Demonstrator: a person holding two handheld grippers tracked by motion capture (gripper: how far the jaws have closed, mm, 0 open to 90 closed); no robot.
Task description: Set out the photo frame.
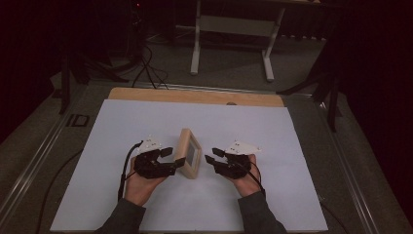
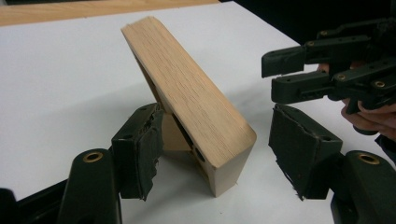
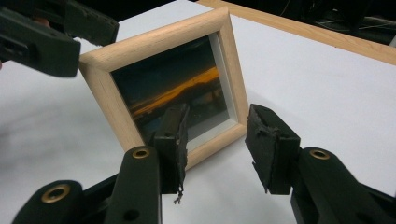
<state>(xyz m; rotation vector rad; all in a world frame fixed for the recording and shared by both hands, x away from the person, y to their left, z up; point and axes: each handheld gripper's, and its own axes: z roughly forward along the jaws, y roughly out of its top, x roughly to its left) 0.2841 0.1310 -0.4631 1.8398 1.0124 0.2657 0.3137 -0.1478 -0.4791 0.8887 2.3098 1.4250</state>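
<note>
The wooden picture frame (image 1: 189,152) stands mid-sheet, far from every edge, between the spread left gripper (image 1: 171,159) and spread right gripper (image 1: 211,156)

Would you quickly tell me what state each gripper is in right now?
Left gripper: open, its fingers either side of the wooden picture frame.
Right gripper: open, holding nothing.
</note>
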